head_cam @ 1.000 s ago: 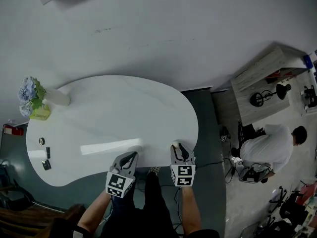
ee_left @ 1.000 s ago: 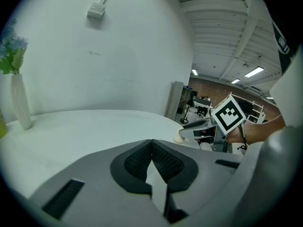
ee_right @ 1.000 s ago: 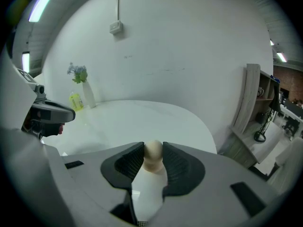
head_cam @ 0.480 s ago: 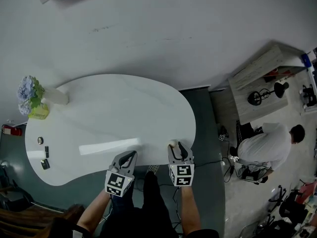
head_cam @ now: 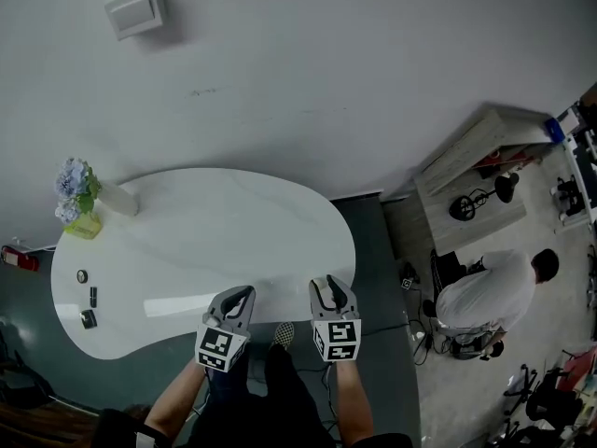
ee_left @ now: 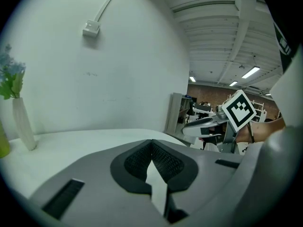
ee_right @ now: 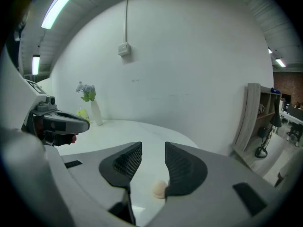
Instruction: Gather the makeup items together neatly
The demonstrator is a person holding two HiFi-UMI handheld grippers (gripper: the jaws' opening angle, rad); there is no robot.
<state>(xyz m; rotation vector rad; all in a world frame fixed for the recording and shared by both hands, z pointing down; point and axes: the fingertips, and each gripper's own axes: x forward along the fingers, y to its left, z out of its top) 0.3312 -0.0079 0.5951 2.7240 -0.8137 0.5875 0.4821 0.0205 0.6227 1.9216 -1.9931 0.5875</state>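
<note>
Three small makeup items lie at the white table's (head_cam: 215, 222) left end: a round one (head_cam: 82, 276) and two dark ones (head_cam: 93, 296) (head_cam: 88, 318). A beige egg-shaped sponge (ee_right: 159, 189) rests on the table by the near edge, just below my right gripper (ee_right: 153, 148) (head_cam: 331, 286). Its jaws have just been opening and stand apart with nothing pressed between them. My left gripper (ee_left: 151, 143) (head_cam: 244, 292) hovers beside it over the near edge, pads meeting, empty. The head view hides the sponge.
A white vase of blue flowers (head_cam: 79, 194) and a yellow-green jar (head_cam: 84, 227) stand at the table's far left. On the floor to the right are a person in a white shirt (head_cam: 485, 292) and a wooden shelf unit (head_cam: 476, 157).
Both grippers have lifted a little off the table's near edge. The beige sponge, seen at the right gripper's tip before, no longer shows in the head view.
</note>
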